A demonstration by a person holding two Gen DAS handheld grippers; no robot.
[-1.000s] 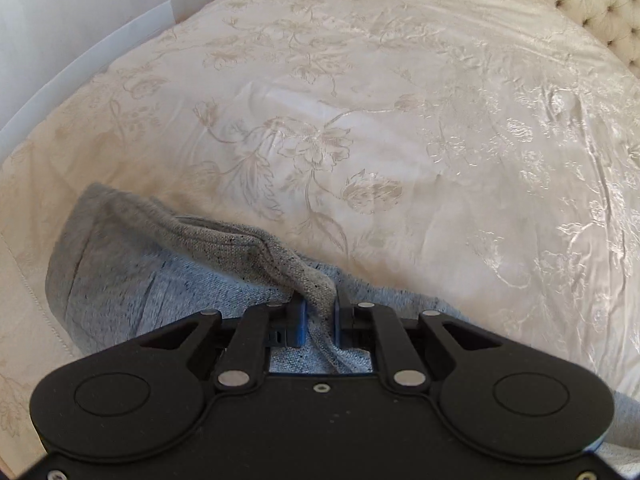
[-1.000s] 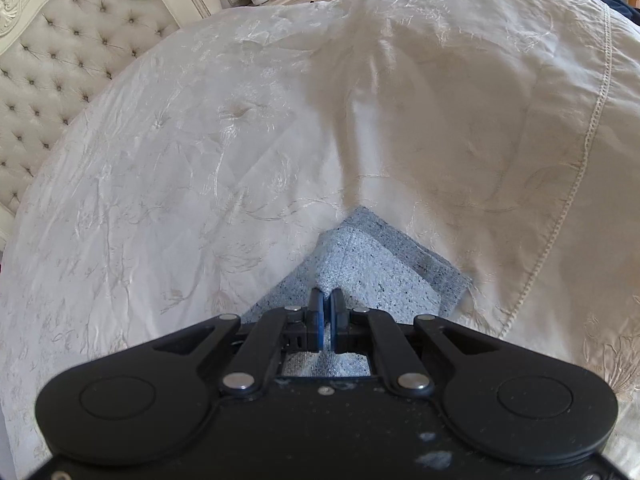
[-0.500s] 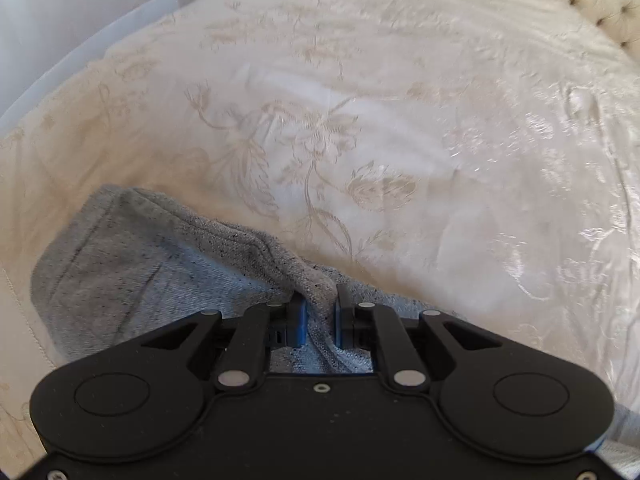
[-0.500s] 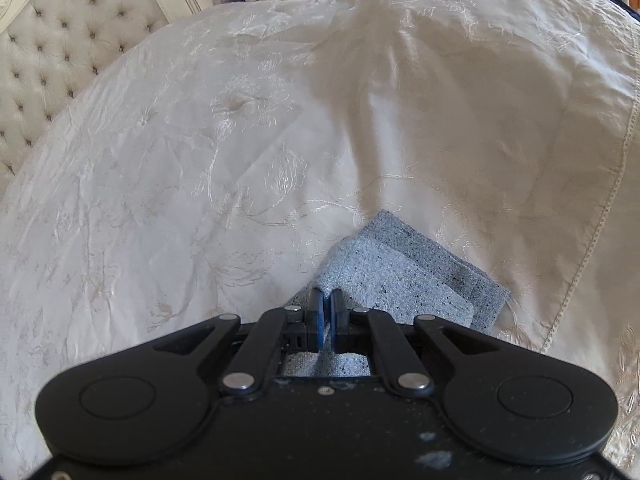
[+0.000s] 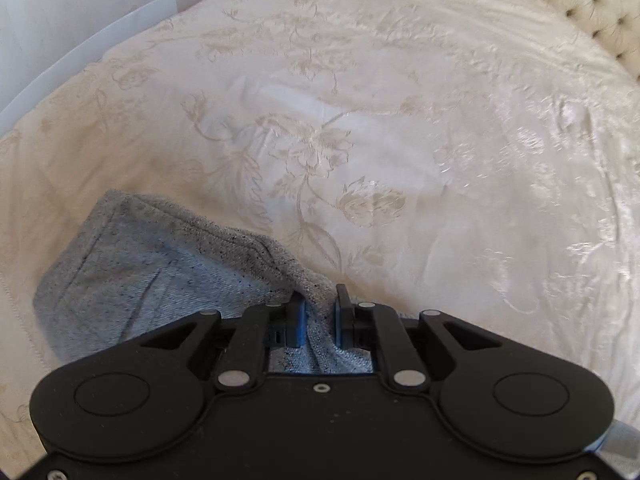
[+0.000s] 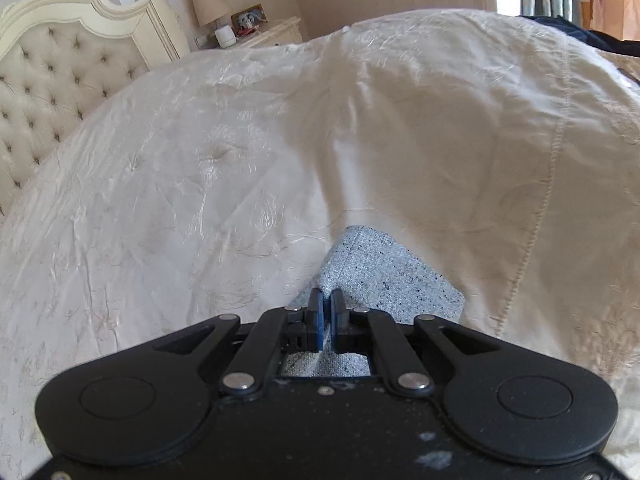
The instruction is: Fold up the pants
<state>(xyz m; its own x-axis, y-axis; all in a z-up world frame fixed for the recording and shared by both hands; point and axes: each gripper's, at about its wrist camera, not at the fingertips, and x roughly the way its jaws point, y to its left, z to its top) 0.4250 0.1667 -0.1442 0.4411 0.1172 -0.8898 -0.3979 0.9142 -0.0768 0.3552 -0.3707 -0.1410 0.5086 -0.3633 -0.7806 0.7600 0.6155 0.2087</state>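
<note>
Grey pants point(image 5: 152, 276) on my bed point(image 5: 400, 128); my left gripper point(image 5: 320, 306) pinching a thick fold; my right gripper point(image 6: 326, 312) pinching a thin edge.

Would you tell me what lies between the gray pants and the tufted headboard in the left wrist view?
Only bare cream embroidered bedspread shows between the pants, pinched in the left gripper, and the headboard.

The pants point(image 5: 160, 276) lie on the bedspread point(image 5: 360, 140), spreading left of my left gripper point(image 5: 320, 312); my right gripper point(image 6: 326, 320) sits on another part, its corner ahead-right. The headboard point(image 6: 60, 80) stands far left, a lamp point(image 6: 208, 4) behind it, perhaps on a nightstand.
</note>
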